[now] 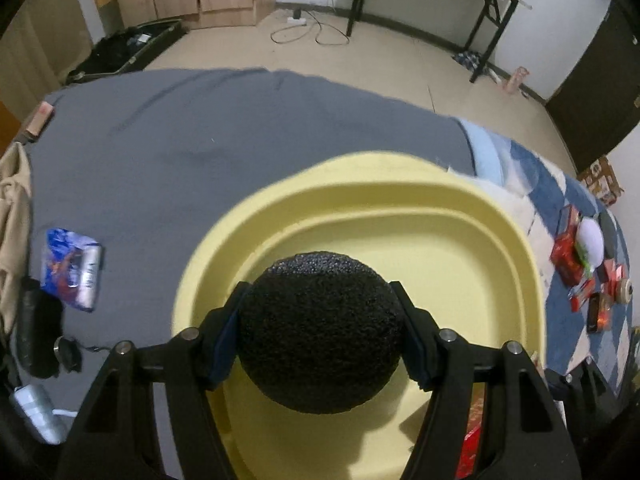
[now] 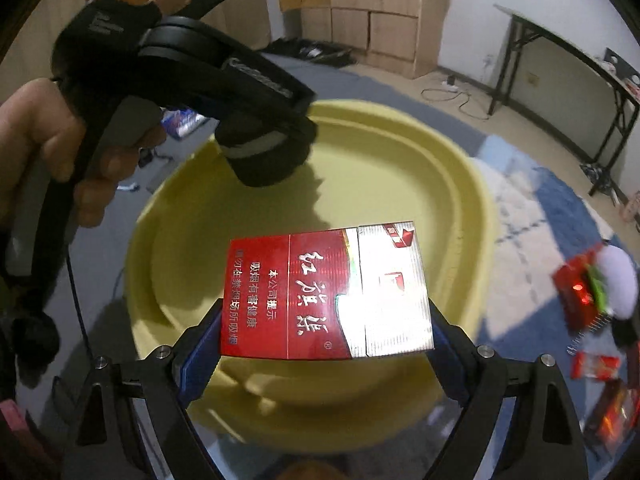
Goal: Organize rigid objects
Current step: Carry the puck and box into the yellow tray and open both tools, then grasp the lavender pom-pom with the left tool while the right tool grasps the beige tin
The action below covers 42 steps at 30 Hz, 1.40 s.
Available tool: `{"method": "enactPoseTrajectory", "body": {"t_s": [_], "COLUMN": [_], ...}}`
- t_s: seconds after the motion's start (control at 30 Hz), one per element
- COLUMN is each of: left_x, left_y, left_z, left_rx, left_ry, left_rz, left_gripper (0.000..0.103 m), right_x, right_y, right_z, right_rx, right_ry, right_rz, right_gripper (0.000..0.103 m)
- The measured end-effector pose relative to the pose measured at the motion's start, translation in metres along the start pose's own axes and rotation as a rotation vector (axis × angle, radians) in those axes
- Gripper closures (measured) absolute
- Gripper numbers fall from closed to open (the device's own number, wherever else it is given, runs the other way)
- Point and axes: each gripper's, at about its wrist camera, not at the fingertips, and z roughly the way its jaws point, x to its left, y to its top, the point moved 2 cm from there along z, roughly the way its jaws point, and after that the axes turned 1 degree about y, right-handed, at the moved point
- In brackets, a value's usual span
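Over the yellow basin (image 1: 500,216), your left gripper (image 1: 320,336) clamps a black foam ball (image 1: 320,332), jaws about half apart, pads pressed to its sides. Your right gripper (image 2: 326,332) stands wider, gripping a red cigarette pack (image 2: 326,294) by its 2 short ends, at 6 o'clock of the basin's hollow. Lower both before releasing, ball first, so neither bounces out; more red packets (image 2: 580,292) wait at 3 o'clock.
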Motion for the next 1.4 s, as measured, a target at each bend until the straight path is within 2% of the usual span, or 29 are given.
{"method": "enactPoseTrajectory", "body": {"t_s": [0.13,0.4,0.43,0.47,0.53,0.6,0.7,0.83,0.93,1.07,1.13,1.2,1.27,1.4], "left_x": [0.003,-0.005,-0.006,-0.007,-0.010,-0.010,-0.013,-0.052,-0.113,-0.207,-0.237,-0.266,-0.294,-0.314], "left_y": [-0.008,-0.004,-0.004,-0.004,-0.003,-0.001,0.001,0.003,-0.004,-0.011,-0.011,-0.008,-0.005,0.005], "left_z": [0.012,0.008,0.006,0.002,-0.007,-0.016,-0.040,-0.073,-0.089,-0.094,-0.088,-0.080,-0.070,-0.040], "left_rx": [-0.007,-0.058,-0.064,-0.074,-0.085,-0.107,-0.145,-0.153,-0.139,-0.120,-0.099,-0.107,-0.145,-0.123], "left_ry": [-0.013,-0.030,-0.047,-0.055,-0.049,-0.027,-0.043,-0.129,-0.173,-0.250,-0.243,-0.192,-0.149,-0.100], "left_rz": [-0.002,0.019,0.015,0.011,0.010,0.004,-0.018,0.047,0.143,0.244,0.272,0.327,0.423,0.498], "left_gripper": [0.035,0.035,0.035,0.034,0.027,0.008,0.000,0.000,0.000,0.000,0.000,0.000,0.000,0.000], "right_x": [0.002,0.030,0.032,0.032,0.035,0.034,0.024,-0.026,-0.092,-0.184,-0.226,-0.252,-0.269,-0.278], "right_y": [-0.002,-0.002,0.000,0.002,0.002,0.002,-0.002,-0.018,-0.049,-0.109,-0.136,-0.156,-0.167,-0.176], "right_z": [0.011,0.027,0.026,0.024,0.016,0.003,-0.026,-0.087,-0.131,-0.179,-0.194,-0.203,-0.210,-0.197], "right_rx": [0.010,0.029,0.021,0.011,-0.014,-0.036,-0.076,-0.151,-0.183,-0.187,-0.172,-0.180,-0.212,-0.225], "right_ry": [-0.024,-0.064,-0.063,-0.044,-0.043,-0.034,-0.007,-0.057,-0.129,-0.295,-0.360,-0.402,-0.398,-0.359], "right_rz": [-0.023,-0.058,-0.057,-0.050,-0.045,-0.034,0.025,0.172,0.326,0.478,0.543,0.575,0.600,0.611], "right_gripper": [0.013,0.012,0.012,0.007,0.001,0.000,0.000,0.000,0.000,0.000,0.000,0.000,0.000,0.000]}}
